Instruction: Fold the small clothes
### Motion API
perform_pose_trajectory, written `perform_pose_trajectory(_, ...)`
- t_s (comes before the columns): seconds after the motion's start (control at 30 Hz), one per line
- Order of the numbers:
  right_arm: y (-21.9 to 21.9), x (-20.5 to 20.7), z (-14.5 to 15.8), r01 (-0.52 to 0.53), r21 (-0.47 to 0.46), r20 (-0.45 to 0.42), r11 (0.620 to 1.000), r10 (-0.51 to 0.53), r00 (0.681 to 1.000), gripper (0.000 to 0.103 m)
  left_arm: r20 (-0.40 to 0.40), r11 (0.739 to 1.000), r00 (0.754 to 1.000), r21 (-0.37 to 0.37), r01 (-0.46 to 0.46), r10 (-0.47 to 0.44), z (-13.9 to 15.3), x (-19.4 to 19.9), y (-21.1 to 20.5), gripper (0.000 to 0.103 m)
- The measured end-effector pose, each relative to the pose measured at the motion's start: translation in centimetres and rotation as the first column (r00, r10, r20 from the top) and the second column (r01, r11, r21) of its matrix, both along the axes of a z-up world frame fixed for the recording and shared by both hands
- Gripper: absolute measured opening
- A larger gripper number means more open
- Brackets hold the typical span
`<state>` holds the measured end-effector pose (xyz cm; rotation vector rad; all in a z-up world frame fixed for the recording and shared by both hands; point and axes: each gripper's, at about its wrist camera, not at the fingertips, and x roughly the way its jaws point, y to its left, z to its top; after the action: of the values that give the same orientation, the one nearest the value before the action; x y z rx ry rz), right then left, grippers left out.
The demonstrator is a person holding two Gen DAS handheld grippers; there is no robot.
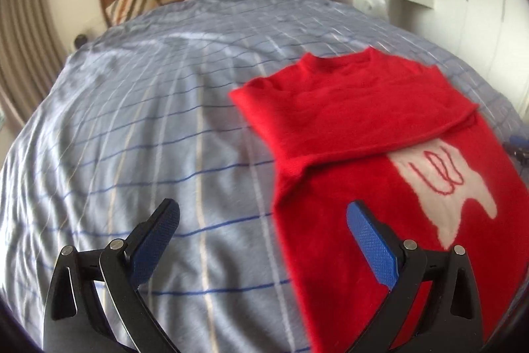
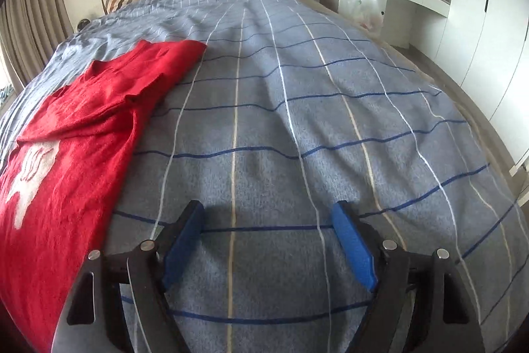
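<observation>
On the blue-grey checked bed cover [image 2: 297,121] lies the partly folded fuzzy red knit sweater [image 1: 363,128], both grippers' fingers spread and empty; judged risk: pinching one soft layer would drag the folded sleeves loose.

Bed [image 2: 297,121] covered by a blue-grey checked blanket [image 1: 148,154]. Red sweater [image 1: 347,128] lies flat on the blanket, sleeves folded in: right of the left tongs [image 1: 264,240], left of the right tongs [image 2: 267,234].
</observation>
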<state>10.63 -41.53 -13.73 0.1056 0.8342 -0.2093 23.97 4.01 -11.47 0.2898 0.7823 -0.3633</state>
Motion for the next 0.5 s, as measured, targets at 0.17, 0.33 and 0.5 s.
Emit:
perform_pose_trajectory(0.17,0.3,-0.1,-0.3,0.003,-0.022,0.025,1.000,-0.002,1.000,0.084,-0.032,0.990,0.999,0.140,-0.022,0.027,-2.5,3.7,-2.5,0.016)
perform_pose_trajectory(0.33,0.2,-0.5,-0.6,0.002,-0.008,0.039,1.000,-0.001,0.999,0.085,0.002,0.997,0.997,0.023,-0.075,0.075,-3.1,1.5,0.8,0.006)
perform_pose_trajectory(0.5,0.3,-0.1,-0.3,-0.019,-0.020,0.000,1.000,0.019,1.000,0.088,-0.048,0.989,0.988,-0.024,-0.147,0.146,-2.3,1.2,2.0,0.042)
